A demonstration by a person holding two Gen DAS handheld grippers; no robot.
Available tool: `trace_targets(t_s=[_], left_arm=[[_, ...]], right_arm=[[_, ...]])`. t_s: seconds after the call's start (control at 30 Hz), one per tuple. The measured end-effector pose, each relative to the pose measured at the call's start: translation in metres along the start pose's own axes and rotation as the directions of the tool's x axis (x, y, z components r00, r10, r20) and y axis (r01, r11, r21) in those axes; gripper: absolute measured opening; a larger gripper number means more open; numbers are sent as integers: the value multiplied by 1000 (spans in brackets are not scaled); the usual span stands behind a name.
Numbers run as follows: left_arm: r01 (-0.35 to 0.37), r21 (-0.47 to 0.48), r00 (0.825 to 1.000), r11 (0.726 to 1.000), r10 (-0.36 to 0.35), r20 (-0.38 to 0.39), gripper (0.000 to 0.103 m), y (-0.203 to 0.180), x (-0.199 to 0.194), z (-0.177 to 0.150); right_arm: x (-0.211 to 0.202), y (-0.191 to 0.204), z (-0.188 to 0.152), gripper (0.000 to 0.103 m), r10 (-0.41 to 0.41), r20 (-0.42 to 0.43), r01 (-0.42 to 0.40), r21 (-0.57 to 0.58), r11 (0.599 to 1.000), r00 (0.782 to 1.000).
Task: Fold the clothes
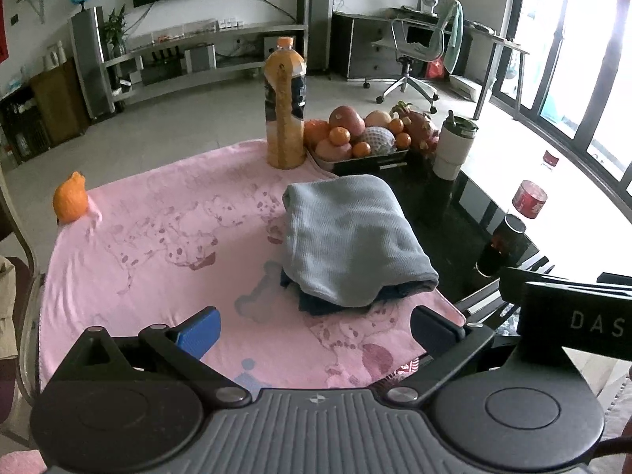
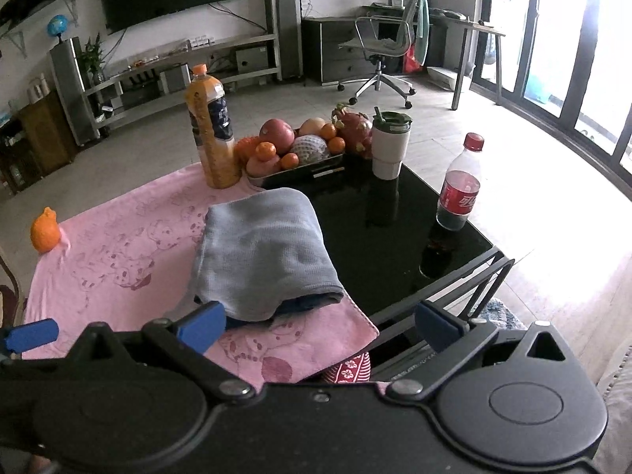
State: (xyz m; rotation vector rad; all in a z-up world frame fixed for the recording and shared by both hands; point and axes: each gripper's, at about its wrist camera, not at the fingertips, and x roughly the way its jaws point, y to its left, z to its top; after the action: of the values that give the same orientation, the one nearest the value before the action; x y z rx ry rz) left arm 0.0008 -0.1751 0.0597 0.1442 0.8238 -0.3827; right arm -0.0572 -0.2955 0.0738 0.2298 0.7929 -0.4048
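Observation:
A folded grey-blue garment [image 1: 351,237] [image 2: 262,254] lies on top of a dark folded piece [image 1: 316,304], on a pink printed cloth [image 1: 166,245] [image 2: 118,245] spread over the table. My left gripper [image 1: 316,328] hovers open just in front of the stack, holding nothing. In the right wrist view my right gripper [image 2: 320,326] is also open and empty, its left pad [image 2: 203,326] close to the stack's near edge. The left gripper's blue fingertip [image 2: 31,333] shows at the far left edge of that view.
An orange juice bottle [image 1: 284,106], a tray of fruit [image 1: 363,138], a white tumbler [image 1: 454,146] and a cola bottle [image 2: 460,185] stand on the black glass table [image 2: 387,237]. An orange toy [image 1: 71,197] sits at the cloth's far left corner. A red patterned cloth [image 2: 351,367] hangs below the near edge.

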Motion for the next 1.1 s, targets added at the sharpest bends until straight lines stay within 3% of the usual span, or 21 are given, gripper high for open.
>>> trace_targets(t_s=[1.1], left_arm=[[-5, -3, 998, 1000, 5, -63, 103, -6, 27, 1]], right_arm=[[24, -8, 0, 103, 5, -45, -5, -5, 1000, 999]])
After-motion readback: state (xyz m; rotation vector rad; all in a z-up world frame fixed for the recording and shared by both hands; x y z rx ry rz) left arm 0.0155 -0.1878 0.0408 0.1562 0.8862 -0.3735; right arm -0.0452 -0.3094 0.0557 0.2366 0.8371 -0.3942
